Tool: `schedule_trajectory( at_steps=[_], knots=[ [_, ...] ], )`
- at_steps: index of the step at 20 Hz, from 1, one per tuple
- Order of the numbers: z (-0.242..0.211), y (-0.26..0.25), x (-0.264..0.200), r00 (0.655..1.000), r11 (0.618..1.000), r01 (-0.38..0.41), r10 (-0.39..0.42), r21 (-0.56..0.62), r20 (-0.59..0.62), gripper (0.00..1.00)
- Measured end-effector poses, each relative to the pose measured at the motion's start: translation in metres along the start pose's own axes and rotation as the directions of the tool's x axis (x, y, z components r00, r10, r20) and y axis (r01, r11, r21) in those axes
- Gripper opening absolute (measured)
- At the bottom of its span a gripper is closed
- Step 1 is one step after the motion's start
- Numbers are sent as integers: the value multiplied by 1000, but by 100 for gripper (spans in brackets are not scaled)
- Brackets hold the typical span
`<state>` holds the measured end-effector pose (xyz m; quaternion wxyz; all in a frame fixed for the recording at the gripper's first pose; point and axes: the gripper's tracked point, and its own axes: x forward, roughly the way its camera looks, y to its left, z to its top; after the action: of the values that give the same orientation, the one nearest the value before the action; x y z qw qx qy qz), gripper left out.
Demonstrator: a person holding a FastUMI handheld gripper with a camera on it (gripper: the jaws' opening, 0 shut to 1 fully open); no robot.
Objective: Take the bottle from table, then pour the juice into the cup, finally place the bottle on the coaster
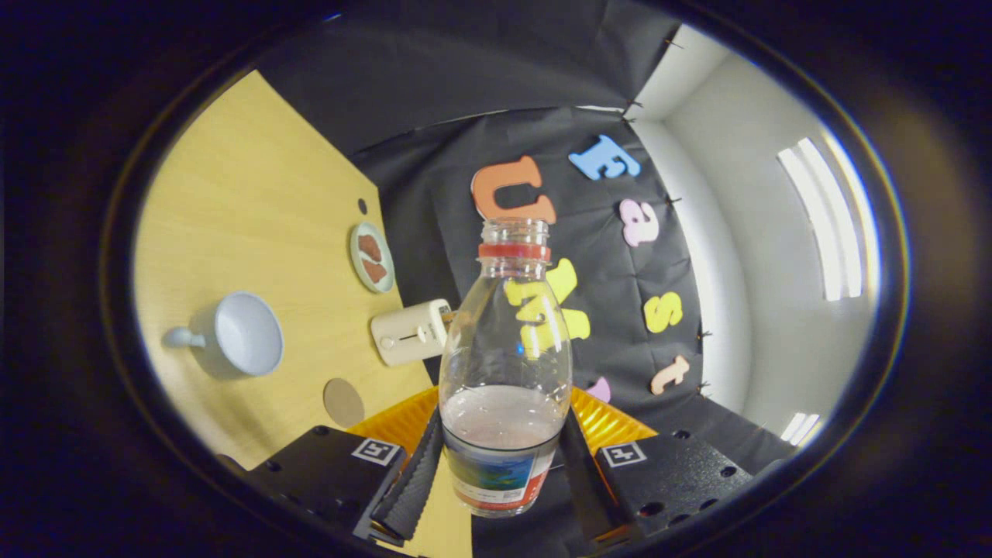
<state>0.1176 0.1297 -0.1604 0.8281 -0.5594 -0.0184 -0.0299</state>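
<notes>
— Tool (502, 465)?
— Clamped on the bottle (505, 364), both fingers (411, 480) pressing its labelled base; uncapped, red neck ring, a little pale juice inside.
— Cup (240, 335)?
— At ten o'clock from the bottle, lying on the yellow surface (232, 201), empty.
— Coaster (343, 402)?
— Round, brown, at nine o'clock, just beyond the left finger.
— Elsewhere?
— Toaster (411, 332) and plate (372, 256), further off.

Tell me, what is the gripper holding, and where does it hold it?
The gripper holds the clear juice bottle, both fingers pressing its lower body at the label.
</notes>
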Motion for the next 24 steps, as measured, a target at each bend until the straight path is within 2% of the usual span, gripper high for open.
schedule_trajectory(
  at_steps=[3,7,11,15,17,21,23,24],
  knots=[
    [-2,-7,5,1000,986,24,-24,165,-4,79],
    [-12,-12,10,999,942,10,2,337,-36,79],
    [-20,-16,30,997,862,-23,55,507,-49,79],
    [-28,-14,50,991,776,-45,112,629,-68,80],
    [-30,-16,64,988,724,-52,137,688,-70,80],
    [-35,-28,94,988,616,-25,137,787,-76,80],
    [-41,-21,108,985,583,-23,152,812,-81,80],
    [-45,-18,115,984,579,-20,154,815,-85,81]
  ],
)
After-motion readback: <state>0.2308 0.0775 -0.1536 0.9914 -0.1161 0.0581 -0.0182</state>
